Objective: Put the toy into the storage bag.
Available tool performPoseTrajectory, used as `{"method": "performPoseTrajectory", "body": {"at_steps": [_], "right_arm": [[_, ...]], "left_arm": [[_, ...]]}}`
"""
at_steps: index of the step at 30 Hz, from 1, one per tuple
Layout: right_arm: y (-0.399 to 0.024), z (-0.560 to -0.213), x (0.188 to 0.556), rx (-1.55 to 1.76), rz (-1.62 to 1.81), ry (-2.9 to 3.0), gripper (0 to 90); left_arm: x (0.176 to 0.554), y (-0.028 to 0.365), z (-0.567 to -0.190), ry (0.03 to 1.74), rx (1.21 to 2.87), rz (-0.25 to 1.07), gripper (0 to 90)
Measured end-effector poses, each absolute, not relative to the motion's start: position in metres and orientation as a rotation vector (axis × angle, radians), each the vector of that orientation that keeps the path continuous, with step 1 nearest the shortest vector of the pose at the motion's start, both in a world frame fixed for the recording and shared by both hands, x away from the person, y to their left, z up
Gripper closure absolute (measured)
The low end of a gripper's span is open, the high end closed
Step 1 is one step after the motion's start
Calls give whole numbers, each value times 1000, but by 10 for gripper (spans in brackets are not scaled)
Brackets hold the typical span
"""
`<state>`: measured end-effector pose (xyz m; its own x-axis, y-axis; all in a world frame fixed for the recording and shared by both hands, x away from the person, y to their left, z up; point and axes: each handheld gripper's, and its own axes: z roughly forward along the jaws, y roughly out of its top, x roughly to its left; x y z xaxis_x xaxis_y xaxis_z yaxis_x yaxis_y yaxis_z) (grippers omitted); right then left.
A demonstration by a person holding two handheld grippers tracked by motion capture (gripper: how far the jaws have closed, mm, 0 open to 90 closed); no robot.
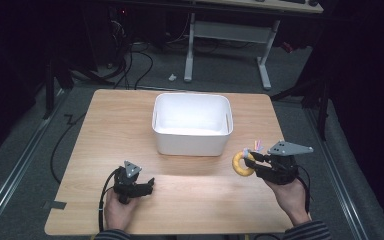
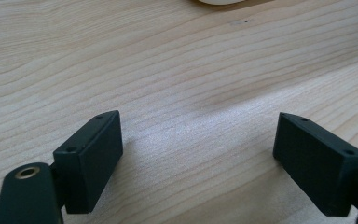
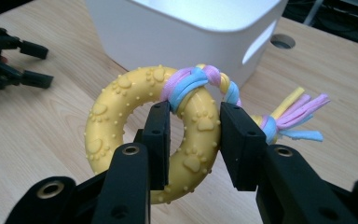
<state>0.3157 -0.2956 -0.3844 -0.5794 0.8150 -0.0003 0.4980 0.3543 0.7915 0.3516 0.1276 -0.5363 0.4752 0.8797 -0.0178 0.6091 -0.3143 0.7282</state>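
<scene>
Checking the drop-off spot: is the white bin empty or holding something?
Empty: the white bin shows only its bare white floor in the high view.

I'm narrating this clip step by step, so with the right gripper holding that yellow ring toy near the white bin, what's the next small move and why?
Probably carry the yellow ring toy sideways until it is over the open white bin. The right gripper is clamped on one side of the ring, one jaw through its hole, and holds it clear of the table just right of the bin. The left gripper rests open, holding nothing.
</scene>
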Motion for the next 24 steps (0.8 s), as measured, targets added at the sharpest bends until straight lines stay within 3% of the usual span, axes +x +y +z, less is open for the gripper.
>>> {"method": "performPoseTrajectory", "body": {"at_steps": [24], "right_arm": [[-262, -339, 368, 1035, 1089, 2272, 679]], "left_arm": [[351, 128, -536, 1228, 2042, 509, 160]]}}
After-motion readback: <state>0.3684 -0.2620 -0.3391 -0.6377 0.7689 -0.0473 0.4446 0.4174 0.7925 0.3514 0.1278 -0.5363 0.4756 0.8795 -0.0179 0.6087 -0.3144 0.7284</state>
